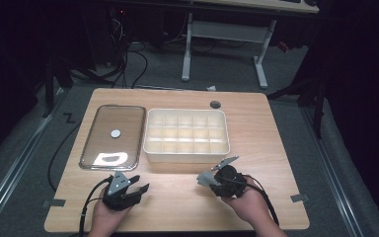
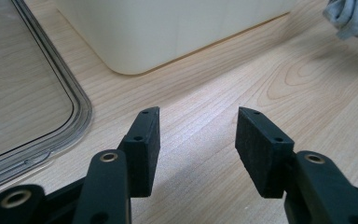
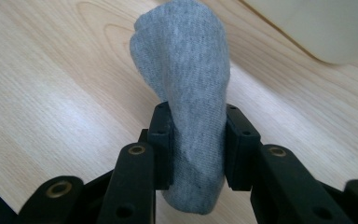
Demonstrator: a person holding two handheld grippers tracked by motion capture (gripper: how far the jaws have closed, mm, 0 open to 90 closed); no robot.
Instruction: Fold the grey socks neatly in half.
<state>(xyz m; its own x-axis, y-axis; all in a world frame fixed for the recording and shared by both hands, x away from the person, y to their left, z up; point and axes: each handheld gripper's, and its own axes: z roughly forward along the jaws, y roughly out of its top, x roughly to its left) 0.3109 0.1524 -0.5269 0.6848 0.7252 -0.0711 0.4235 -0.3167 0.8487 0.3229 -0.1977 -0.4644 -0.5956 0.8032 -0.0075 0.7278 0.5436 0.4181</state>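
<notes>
One grey sock point(image 3: 182, 93), rolled or bunched, clamped between the pads of the right gripper point(image 3: 198, 140); it sticks out past the fingertips, above bare tabletop. In the high view the sock point(image 1: 205, 178) points left from the right gripper point(image 1: 216, 178), just in front of the near wall of the organizer box, not touching it. In the left gripper view a grey corner of the sock point(image 2: 352, 18) shows at the top right.

Left gripper point(image 2: 198, 135): jaws spread wide, nothing between them, only wood grain under the gap. In the high view the left gripper point(image 1: 137, 188) sits near the table's front edge, well apart from the sock. Two grippers, two hands point(image 1: 109, 217), one cable trailing from each.

One cream organizer box point(image 1: 186, 154), divided into a grid of small compartments, contents cannot tell. One clear flat lid point(image 1: 88, 148) lies just left of the box, a small round white disc point(image 1: 115, 133) at its middle. One dark round grommet point(image 1: 215, 104) in the wooden table point(image 1: 266, 163) behind the box. Nothing lies between sock and box. One white desk frame point(image 1: 260, 64) stands on the floor beyond.
</notes>
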